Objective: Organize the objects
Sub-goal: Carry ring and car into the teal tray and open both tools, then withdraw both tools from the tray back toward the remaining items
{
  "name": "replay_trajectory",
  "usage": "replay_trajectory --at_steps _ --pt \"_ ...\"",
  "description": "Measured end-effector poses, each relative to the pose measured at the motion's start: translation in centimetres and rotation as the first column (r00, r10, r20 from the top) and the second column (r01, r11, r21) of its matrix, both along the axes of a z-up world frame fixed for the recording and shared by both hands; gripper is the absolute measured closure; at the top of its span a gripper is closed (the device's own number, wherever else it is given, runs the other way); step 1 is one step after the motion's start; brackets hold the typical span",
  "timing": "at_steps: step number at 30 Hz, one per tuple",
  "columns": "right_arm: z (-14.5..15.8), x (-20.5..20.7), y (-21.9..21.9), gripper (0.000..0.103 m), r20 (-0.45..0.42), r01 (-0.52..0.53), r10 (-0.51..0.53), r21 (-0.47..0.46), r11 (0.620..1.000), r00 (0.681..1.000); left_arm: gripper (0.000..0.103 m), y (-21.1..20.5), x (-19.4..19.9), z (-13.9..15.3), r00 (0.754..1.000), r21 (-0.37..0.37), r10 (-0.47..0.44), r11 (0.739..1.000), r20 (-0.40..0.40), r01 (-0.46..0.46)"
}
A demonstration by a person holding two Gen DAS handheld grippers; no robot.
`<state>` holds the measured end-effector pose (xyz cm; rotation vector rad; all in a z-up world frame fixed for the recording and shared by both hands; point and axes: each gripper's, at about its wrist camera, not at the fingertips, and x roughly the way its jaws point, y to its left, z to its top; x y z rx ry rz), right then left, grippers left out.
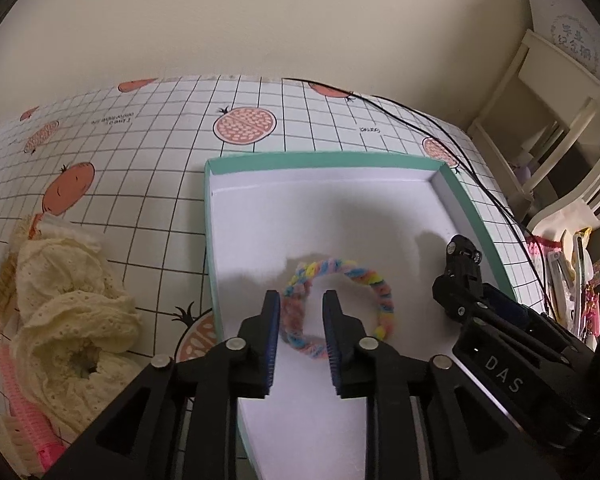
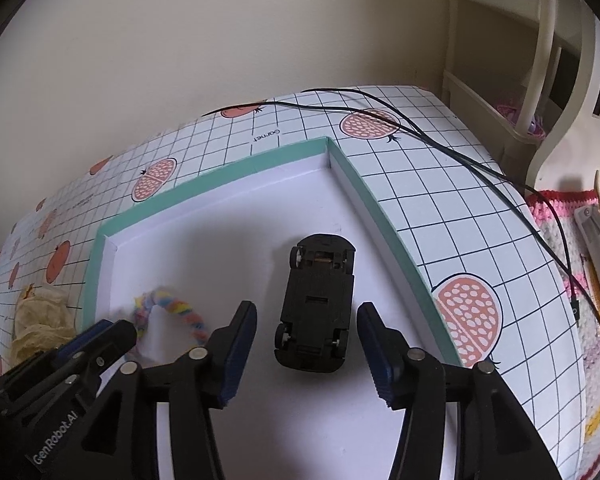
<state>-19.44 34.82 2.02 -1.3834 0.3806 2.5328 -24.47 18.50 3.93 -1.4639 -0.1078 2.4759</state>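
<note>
Left hand-held gripper: parted, empty, above the near arc of a rainbow pipe-cleaner ring flat inside a teal-rimmed white box. Right hand-held gripper: wide apart, empty, flanking an upturned black toy car in the same box, untouched. Cream lace scrunchies left of the box on the grid-patterned table.

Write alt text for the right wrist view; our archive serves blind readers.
An open right hand-held gripper hovers over a black toy car lying upside down inside a shallow white box with a teal rim. A rainbow braided ring lies in the box too, beside the left hand-held gripper.
</note>
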Motion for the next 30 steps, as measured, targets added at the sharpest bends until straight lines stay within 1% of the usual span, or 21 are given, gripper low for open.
replay_trajectory --at_steps 2,9,10,11,12,13,15,16,18,20,22,23,24,26,28,30 --pt "0.4 0.0 0.1 0.047 0.007 0.005 -0.005 0.001 1.0 1.0 0.075 -0.2 0.1 0.5 1.0 -0.002 0.002 1.0 -0.004 -0.003" --pt "1.5 0.3 -0.1 0.047 0.026 0.003 -0.003 0.013 1.0 1.0 0.058 -1.1 0.1 2.2 0.999 -0.011 0.037 0.999 -0.035 -0.038" --pt "1.6 0.3 -0.2 0.046 0.027 -0.001 0.001 0.017 1.0 1.0 0.057 -1.3 0.0 2.4 0.998 -0.012 0.044 0.999 -0.037 -0.044" --pt "1.7 0.4 -0.4 0.042 0.025 -0.006 0.006 0.025 1.0 1.0 0.055 -1.5 0.0 2.6 0.998 -0.013 0.051 0.999 -0.042 -0.051" --pt "1.8 0.4 -0.5 0.039 0.022 -0.009 0.009 0.028 1.0 1.0 0.052 -1.6 0.0 2.7 0.994 -0.016 0.093 0.995 -0.048 -0.094" --pt "1.8 0.4 -0.6 0.035 0.02 -0.015 0.014 0.031 0.999 1.0 0.05 -1.7 0.1 2.8 0.994 -0.019 0.097 0.995 -0.052 -0.098" --pt "1.9 0.4 -0.9 0.032 0.018 -0.026 0.026 0.035 0.999 1.0 0.043 -1.9 0.1 2.9 0.993 -0.03 0.107 0.994 -0.052 -0.109" --pt "1.9 0.4 -1.0 0.028 0.019 -0.03 0.029 0.039 0.999 0.999 0.042 -2.2 0.0 2.9 0.992 -0.035 0.117 0.992 -0.05 -0.119" --pt "1.9 0.4 -1.2 0.022 0.018 -0.033 0.032 0.045 0.998 0.999 0.034 -2.4 0.1 2.8 0.99 -0.04 0.133 0.99 -0.049 -0.135" --pt "1.8 0.4 -1.1 0.016 0.017 -0.034 0.033 0.041 0.999 0.999 0.029 -2.8 0.1 2.7 0.988 -0.042 0.15 0.987 -0.047 -0.152" --pt "1.8 0.4 -1.0 0.011 0.015 -0.032 0.031 0.037 0.999 0.999 0.026 -3.1 0.1 2.7 0.986 -0.045 0.161 0.986 -0.052 -0.163" --pt "1.8 0.4 -1.0 0.007 0.013 -0.032 0.031 0.036 0.999 0.999 0.022 -3.2 0.1 2.7 0.985 -0.048 0.164 0.985 -0.054 -0.167" --pt "1.8 0.4 -1.0 0.006 0.012 -0.031 0.031 0.036 0.999 0.999 0.019 -3.4 0.2 2.7 0.984 -0.05 0.168 0.984 -0.057 -0.17" --pt "1.8 0.4 -1.0 0.002 0.011 -0.031 0.03 0.036 0.999 0.999 0.017 -3.5 0.2 2.7 0.983 -0.051 0.174 0.983 -0.06 -0.177" --pt "1.9 0.4 -1.0 0.0 0.007 -0.028 0.028 0.04 0.999 1.0 0.013 -3.7 0.3 2.7 0.981 -0.056 0.183 0.981 -0.066 -0.186" --pt "2.0 0.4 -0.9 0.0 0.003 -0.022 0.022 0.04 0.999 1.0 0.012 -3.8 0.4 2.7 0.98 -0.059 0.188 0.98 -0.072 -0.192"
